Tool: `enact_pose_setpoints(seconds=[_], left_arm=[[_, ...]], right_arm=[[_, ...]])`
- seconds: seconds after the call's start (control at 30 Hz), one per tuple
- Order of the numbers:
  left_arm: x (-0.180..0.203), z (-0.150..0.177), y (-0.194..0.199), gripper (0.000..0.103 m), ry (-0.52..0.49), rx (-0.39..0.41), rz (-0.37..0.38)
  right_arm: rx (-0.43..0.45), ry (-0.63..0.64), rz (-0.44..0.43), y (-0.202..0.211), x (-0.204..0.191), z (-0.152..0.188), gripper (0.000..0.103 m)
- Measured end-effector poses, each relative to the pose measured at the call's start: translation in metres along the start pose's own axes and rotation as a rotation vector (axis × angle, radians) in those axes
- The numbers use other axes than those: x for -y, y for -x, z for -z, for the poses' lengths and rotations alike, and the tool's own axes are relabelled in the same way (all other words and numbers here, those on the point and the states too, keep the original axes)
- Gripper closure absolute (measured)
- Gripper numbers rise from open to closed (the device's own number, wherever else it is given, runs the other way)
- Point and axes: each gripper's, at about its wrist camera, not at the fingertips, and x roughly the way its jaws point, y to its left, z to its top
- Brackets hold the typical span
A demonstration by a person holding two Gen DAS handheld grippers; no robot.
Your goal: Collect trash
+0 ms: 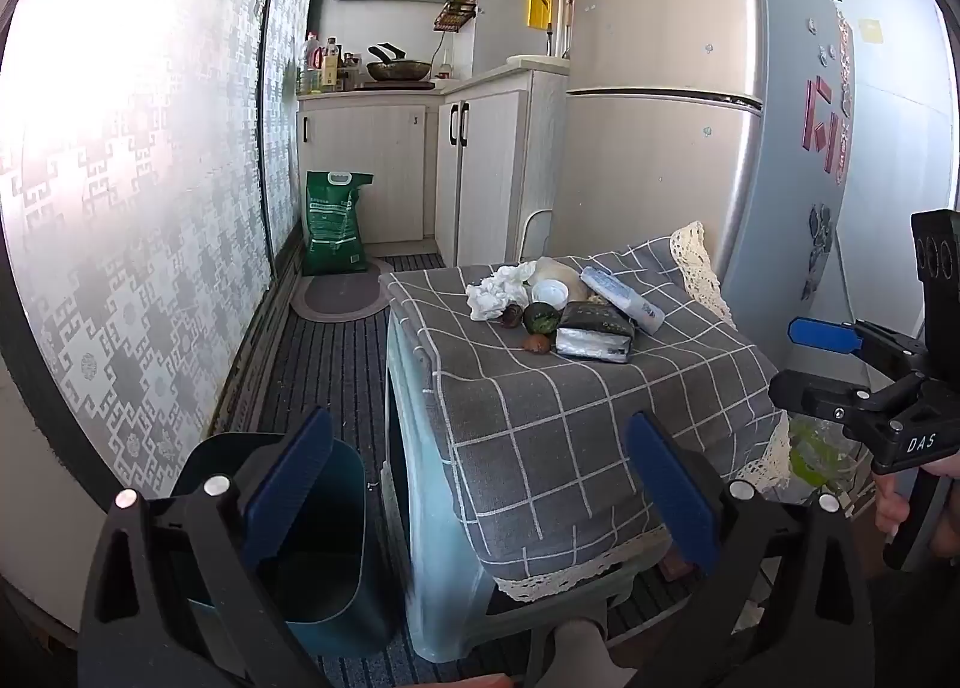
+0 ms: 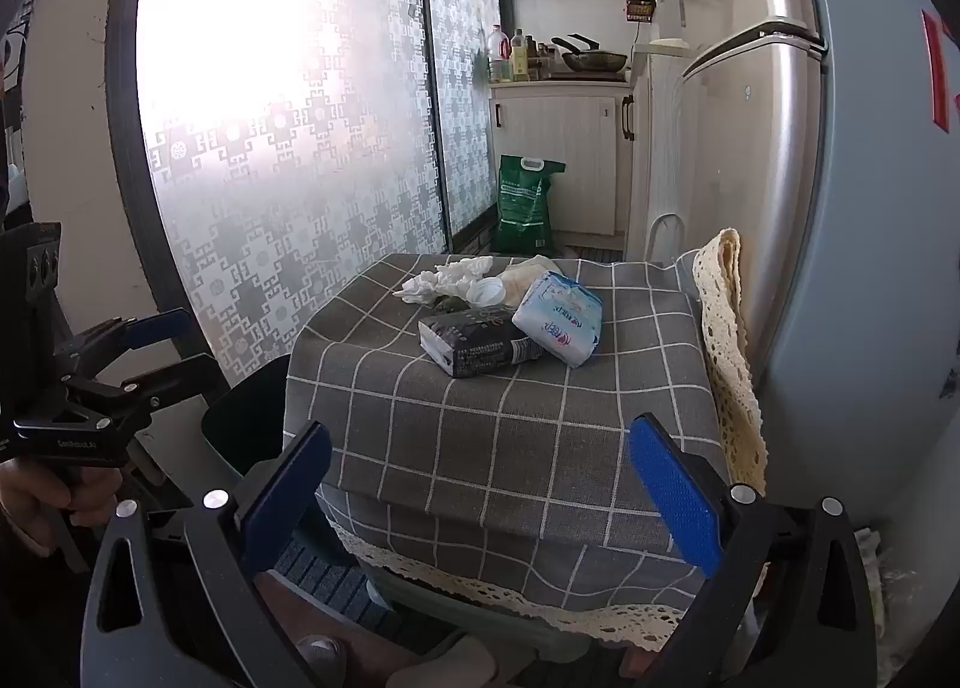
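A small pile of trash lies on a stool draped in a grey checked cloth (image 1: 540, 418): crumpled white tissue (image 1: 498, 292), a white cap (image 1: 552, 292), a black packet (image 1: 594, 331), a white-and-blue packet (image 1: 624, 298) and dark fruit scraps (image 1: 542, 319). A dark teal bin (image 1: 336, 508) stands on the floor left of the stool. My left gripper (image 1: 480, 484) is open over the stool's near left corner and the bin, holding nothing. My right gripper (image 2: 480, 484) is open above the cloth's near edge, short of the black packet (image 2: 474, 340) and the tissue (image 2: 450, 277).
A tall fridge (image 1: 690, 87) stands close on the stool's right. A patterned glass door (image 1: 150, 208) runs along the left. Behind are a green sack (image 1: 336, 226), an oval mat (image 1: 342, 298) and kitchen cabinets (image 1: 372, 172). A hand (image 2: 48, 490) holds the left gripper.
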Motion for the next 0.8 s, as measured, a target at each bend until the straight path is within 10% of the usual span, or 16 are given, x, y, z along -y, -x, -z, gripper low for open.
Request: enact_pose_setpoints(seconds=[0.8], left_arm=[[-0.0001,-0.0006,0.0012,0.003,-0.005,0.003,0.012]], right_arm=[[0.002,0.008,0.005,0.0019,0.0005,-0.0012,0.003]])
